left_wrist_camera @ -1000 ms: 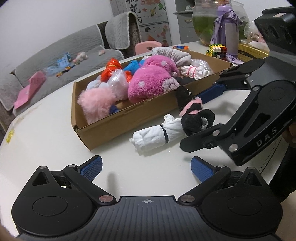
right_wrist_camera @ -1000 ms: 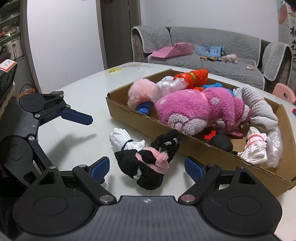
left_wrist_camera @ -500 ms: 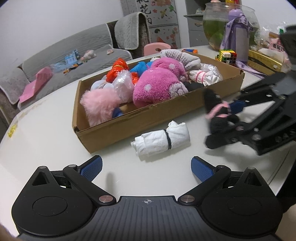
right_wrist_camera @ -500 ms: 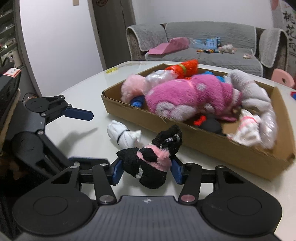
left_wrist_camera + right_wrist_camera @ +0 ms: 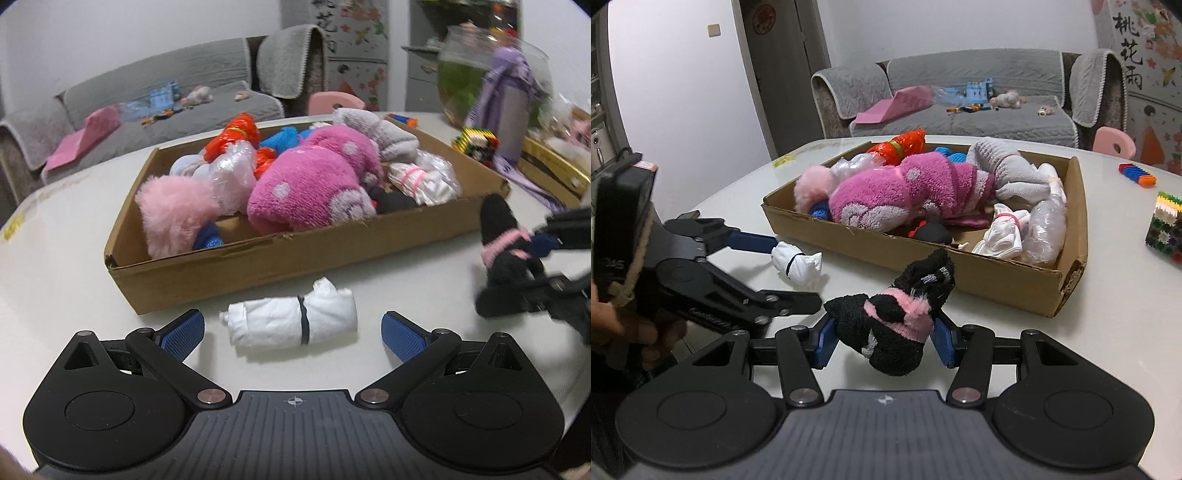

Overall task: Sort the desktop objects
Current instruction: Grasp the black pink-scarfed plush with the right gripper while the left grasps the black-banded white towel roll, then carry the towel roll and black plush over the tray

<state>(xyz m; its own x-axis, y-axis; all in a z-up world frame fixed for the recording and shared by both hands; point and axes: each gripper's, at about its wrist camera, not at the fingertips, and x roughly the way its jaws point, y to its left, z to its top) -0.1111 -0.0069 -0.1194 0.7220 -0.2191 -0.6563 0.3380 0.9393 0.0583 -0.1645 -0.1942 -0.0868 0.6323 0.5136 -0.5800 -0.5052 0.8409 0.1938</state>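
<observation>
My right gripper is shut on a black sock bundle with a pink band and holds it above the white table, near the front of the cardboard box. The bundle also shows at the right of the left wrist view. My left gripper is open, with a rolled white sock bundle lying on the table between its fingers; that bundle also shows in the right wrist view. The box holds pink plush, a grey sock and other bundles.
A purple bottle, a glass fish bowl and a multicoloured block cube stand at the table's back right. The cube and a small toy lie right of the box. A grey sofa is behind.
My right gripper shut on the black and pink sock bundle, lifted it and carried it right. My left gripper moved forward around the white sock bundle.
</observation>
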